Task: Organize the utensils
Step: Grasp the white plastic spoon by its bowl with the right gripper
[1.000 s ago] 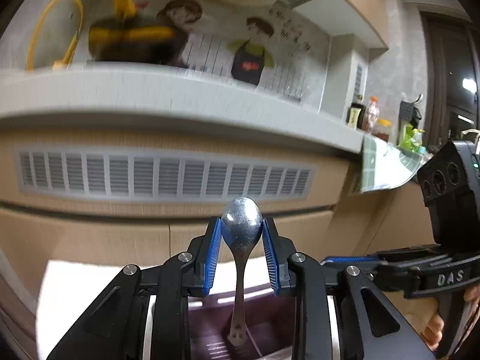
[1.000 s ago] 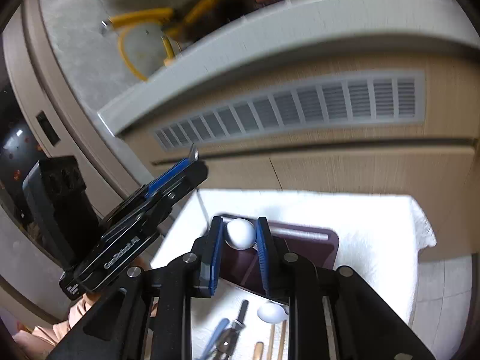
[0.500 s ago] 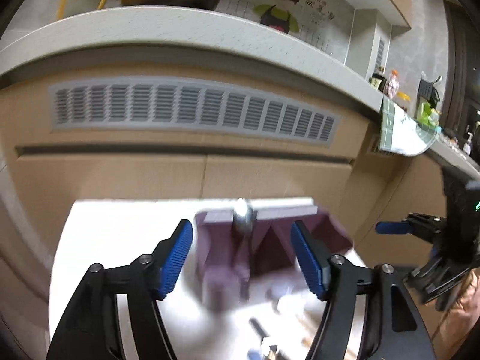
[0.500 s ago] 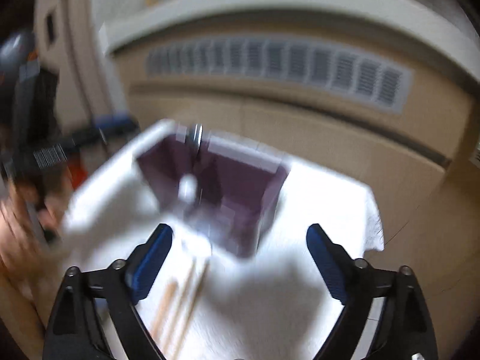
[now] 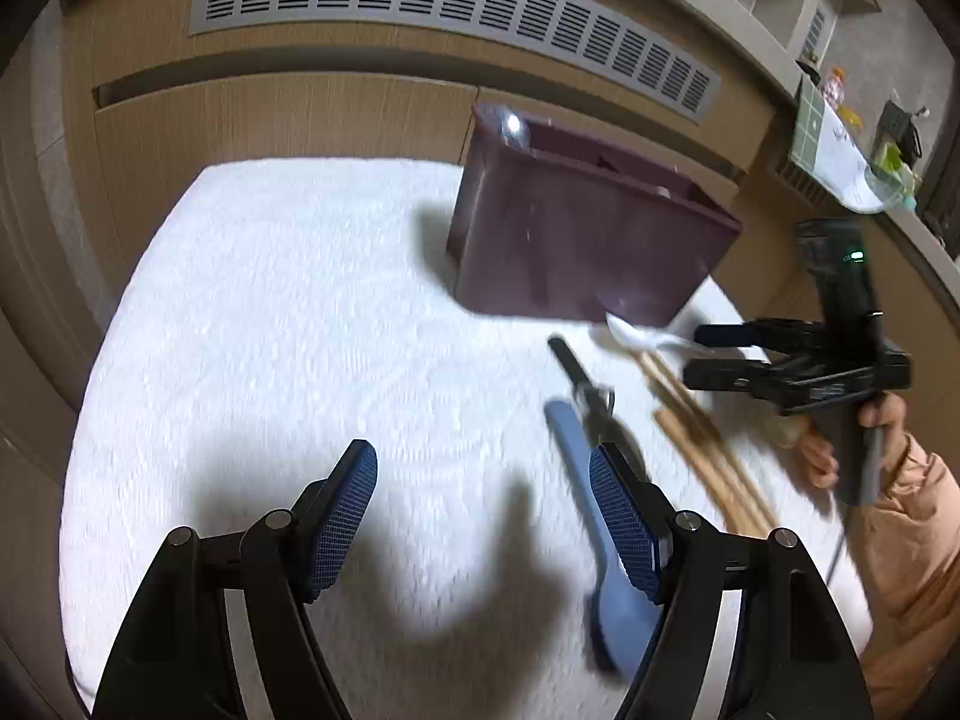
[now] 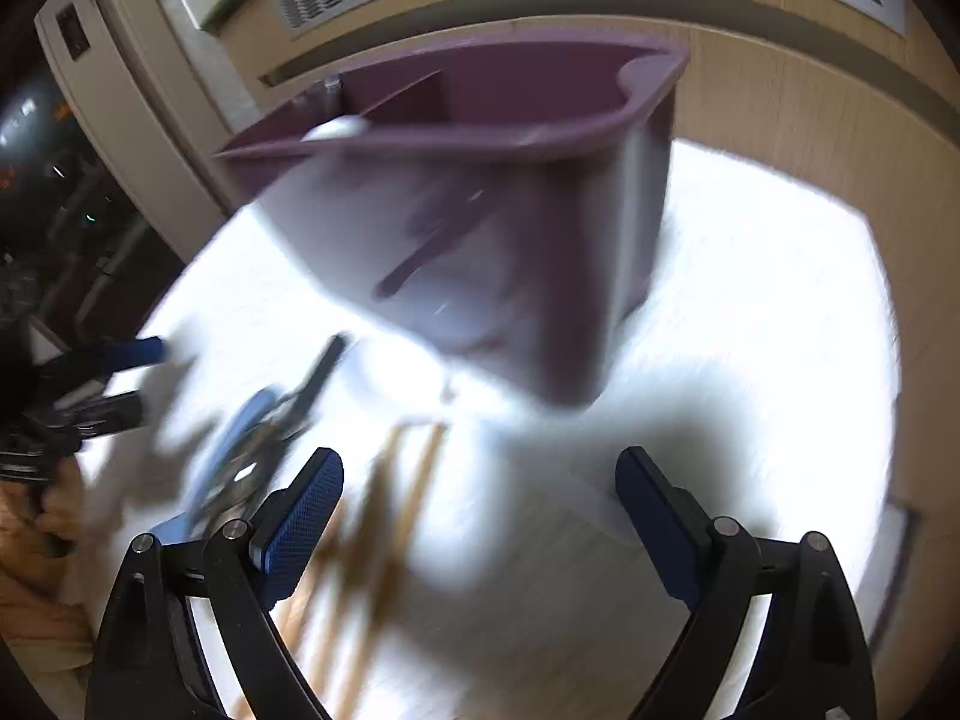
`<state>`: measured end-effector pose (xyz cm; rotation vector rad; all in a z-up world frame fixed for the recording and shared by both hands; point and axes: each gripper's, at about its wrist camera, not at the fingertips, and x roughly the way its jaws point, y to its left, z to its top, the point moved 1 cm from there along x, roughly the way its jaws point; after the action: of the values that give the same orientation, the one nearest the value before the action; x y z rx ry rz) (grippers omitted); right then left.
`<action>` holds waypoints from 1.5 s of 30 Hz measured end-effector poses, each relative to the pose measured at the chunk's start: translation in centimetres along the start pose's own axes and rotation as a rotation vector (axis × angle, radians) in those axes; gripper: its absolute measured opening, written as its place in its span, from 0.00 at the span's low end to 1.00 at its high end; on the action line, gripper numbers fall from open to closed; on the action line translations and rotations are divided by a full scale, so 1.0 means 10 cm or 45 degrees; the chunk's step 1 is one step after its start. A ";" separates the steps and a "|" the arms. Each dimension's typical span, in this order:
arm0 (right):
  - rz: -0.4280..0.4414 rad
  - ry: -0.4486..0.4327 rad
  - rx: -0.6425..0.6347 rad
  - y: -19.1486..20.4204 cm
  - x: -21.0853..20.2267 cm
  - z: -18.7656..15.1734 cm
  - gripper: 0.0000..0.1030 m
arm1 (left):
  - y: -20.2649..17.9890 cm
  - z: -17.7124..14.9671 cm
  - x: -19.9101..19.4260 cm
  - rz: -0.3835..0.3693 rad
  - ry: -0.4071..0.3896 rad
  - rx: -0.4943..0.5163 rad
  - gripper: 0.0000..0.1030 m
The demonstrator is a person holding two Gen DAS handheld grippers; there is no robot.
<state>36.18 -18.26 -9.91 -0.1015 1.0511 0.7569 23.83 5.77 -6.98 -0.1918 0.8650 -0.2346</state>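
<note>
One purple caddy (image 5: 576,240), two spoons inside

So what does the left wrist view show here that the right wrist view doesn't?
Left wrist only: the organizer's outer wall with a metal spoon bowl above its rim, the white spoon lying on the towel beside it, and a cluttered counter far right.

Right wrist only: the organizer's divided inside, with a white spoon head in a compartment.

Both: the white towel, blue utensil, black-handled tool, wooden chopsticks, the wall vent, and each view's own empty claw, the left's jaws opening, plus the other claw.
</note>
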 end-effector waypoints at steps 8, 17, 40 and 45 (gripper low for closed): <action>-0.067 0.049 -0.070 0.70 -0.14 -0.65 0.94 | -0.05 -0.17 -0.13 -0.035 0.004 -0.006 0.75; -0.432 -0.057 -0.253 1.03 -0.48 -0.77 0.96 | -0.04 -0.30 -0.31 0.012 0.008 0.025 0.81; -0.140 0.086 -0.142 0.87 -0.24 -0.16 0.05 | -0.64 -0.79 -0.46 -0.057 0.099 0.281 0.81; -0.133 -0.011 0.030 0.74 -0.65 -0.37 0.05 | -0.82 -0.80 -0.24 0.104 0.105 0.353 0.81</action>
<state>27.13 -17.63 -4.58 -0.1318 1.0383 0.6500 15.16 -2.00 -8.20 0.1119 0.9103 -0.2849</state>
